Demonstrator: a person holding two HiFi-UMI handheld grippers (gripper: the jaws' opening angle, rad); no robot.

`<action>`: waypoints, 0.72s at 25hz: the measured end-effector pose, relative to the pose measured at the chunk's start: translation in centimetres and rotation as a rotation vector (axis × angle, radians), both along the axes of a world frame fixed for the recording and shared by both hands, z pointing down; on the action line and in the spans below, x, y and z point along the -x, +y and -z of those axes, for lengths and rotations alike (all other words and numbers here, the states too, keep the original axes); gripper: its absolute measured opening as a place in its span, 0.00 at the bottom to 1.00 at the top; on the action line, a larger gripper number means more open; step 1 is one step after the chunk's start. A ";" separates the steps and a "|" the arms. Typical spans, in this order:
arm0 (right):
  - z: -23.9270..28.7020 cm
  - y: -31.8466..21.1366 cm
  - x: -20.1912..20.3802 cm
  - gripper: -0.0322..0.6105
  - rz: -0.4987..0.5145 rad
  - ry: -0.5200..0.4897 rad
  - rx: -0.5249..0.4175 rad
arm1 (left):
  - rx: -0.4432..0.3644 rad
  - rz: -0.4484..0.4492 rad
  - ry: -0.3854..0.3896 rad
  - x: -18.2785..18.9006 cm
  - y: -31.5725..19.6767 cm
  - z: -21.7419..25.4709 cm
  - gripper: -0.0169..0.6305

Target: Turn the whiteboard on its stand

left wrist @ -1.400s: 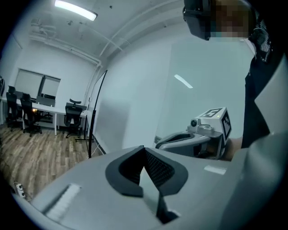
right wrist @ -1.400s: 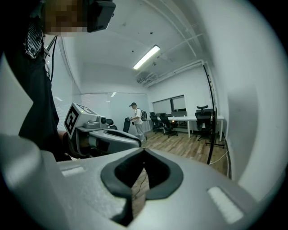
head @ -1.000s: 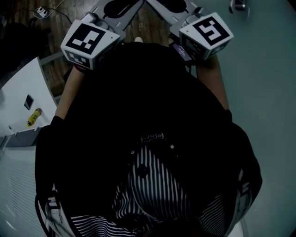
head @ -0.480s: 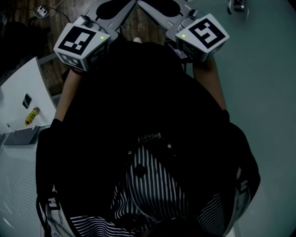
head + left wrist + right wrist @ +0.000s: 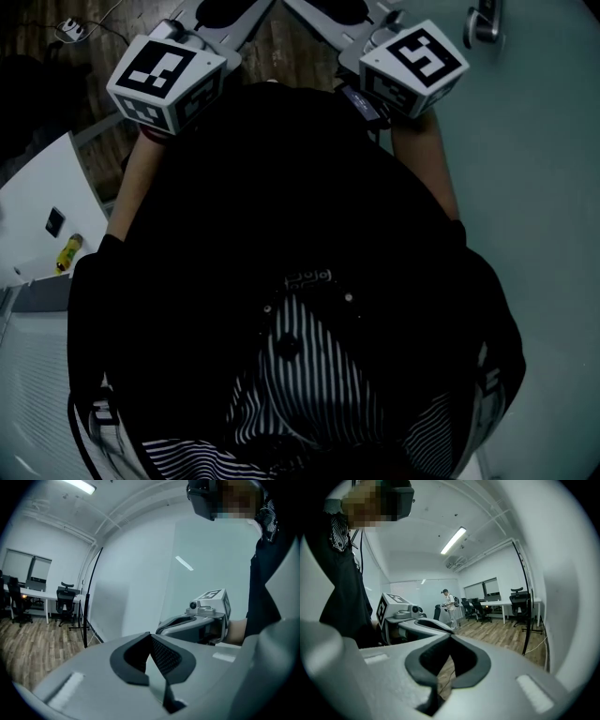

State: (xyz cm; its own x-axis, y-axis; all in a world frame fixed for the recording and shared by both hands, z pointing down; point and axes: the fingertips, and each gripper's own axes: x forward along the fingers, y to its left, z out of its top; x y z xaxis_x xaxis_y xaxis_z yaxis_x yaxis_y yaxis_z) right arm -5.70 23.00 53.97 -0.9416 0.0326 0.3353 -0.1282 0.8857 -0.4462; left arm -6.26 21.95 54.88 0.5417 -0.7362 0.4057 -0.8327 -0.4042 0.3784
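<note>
I hold both grippers close in front of my chest, their tips angled toward each other. The left gripper (image 5: 150, 635) is shut with nothing between its pads. The right gripper (image 5: 450, 637) is shut and empty too. Their marker cubes show in the head view, left cube (image 5: 167, 80) and right cube (image 5: 414, 66). A large pale board surface (image 5: 534, 169) fills the right of the head view, with a metal knob (image 5: 483, 19) at its top. The same pale board (image 5: 211, 559) stands behind the right gripper's body (image 5: 194, 623). Neither gripper touches it.
A black stand pole (image 5: 90, 602) rises from the wooden floor (image 5: 33, 644); it also shows as a pole (image 5: 526, 602) in the right gripper view. A white panel (image 5: 42, 187) with a yellow object (image 5: 67, 251) is at the left. Desks and chairs (image 5: 506, 604) and a person (image 5: 449, 604) are far off.
</note>
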 end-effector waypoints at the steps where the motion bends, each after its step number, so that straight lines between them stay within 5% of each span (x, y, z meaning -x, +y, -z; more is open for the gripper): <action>1: -0.1 0.0 0.0 0.05 -0.002 -0.005 -0.009 | -0.009 -0.010 -0.006 0.0 0.0 0.0 0.02; 12: 0.3 -0.4 -0.4 0.05 -0.076 -0.058 -0.121 | -0.094 -0.090 -0.088 -0.3 -0.4 0.7 0.02; 18: 1.7 -0.7 -1.0 0.05 -0.116 -0.018 -0.194 | -0.136 -0.117 -0.051 -0.9 -0.8 2.1 0.02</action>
